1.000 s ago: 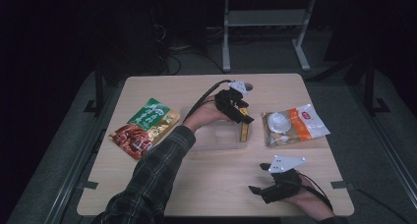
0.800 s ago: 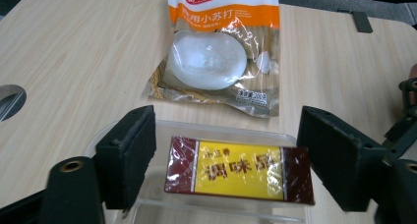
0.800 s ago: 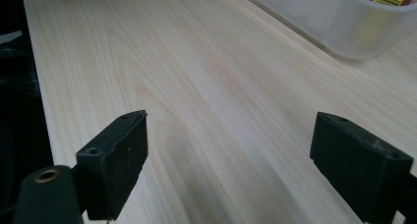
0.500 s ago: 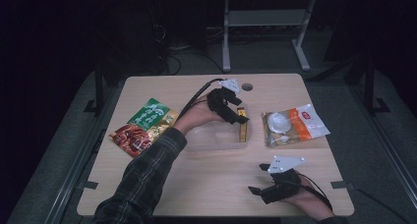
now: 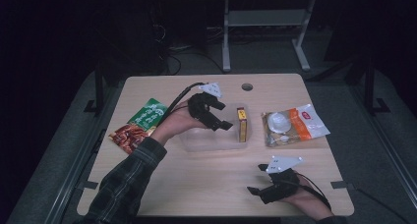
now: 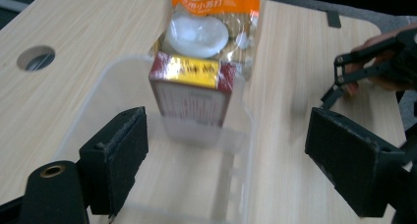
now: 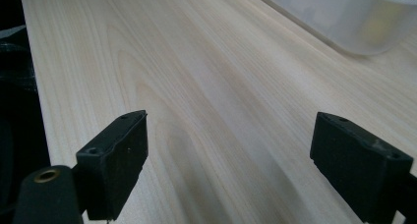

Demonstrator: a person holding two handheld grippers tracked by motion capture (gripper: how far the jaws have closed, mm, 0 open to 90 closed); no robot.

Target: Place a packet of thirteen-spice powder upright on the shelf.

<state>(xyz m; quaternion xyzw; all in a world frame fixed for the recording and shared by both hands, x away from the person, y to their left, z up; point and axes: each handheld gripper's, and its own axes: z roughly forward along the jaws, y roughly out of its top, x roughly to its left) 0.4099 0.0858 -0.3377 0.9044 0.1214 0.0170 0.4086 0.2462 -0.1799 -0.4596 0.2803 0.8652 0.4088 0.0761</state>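
In the high view, the left gripper (image 5: 227,125) is hanging over the clear tub (image 5: 212,140), having drawn back toward the table's left since a second ago, when it was at the box (image 5: 242,125). Its jaws have just been opening, and nothing is sitting between them. The box is standing upright and free at the tub's right end, a slim carton with a yellow top and dark red sides. The right gripper (image 5: 254,190) is resting where it was, near the front edge of the pale wood-grain table (image 5: 196,184), jaws spread wide and holding nothing. A crinkly orange-and-clear bag (image 5: 294,126) is lying just right of the tub; a flat green-and-red pouch (image 5: 140,124) is lying to its left.

In the left gripper view, the black foam-faced pads (image 6: 123,150) are standing wide apart, with the box (image 6: 193,94) beyond them inside the translucent, round-cornered tub (image 6: 98,94), and the bag (image 6: 216,22) behind it.

In the right gripper view, the matte pads (image 7: 118,155) are gaping over bare table (image 7: 206,86), the tub's (image 7: 344,17) frosted wall lying farther off.
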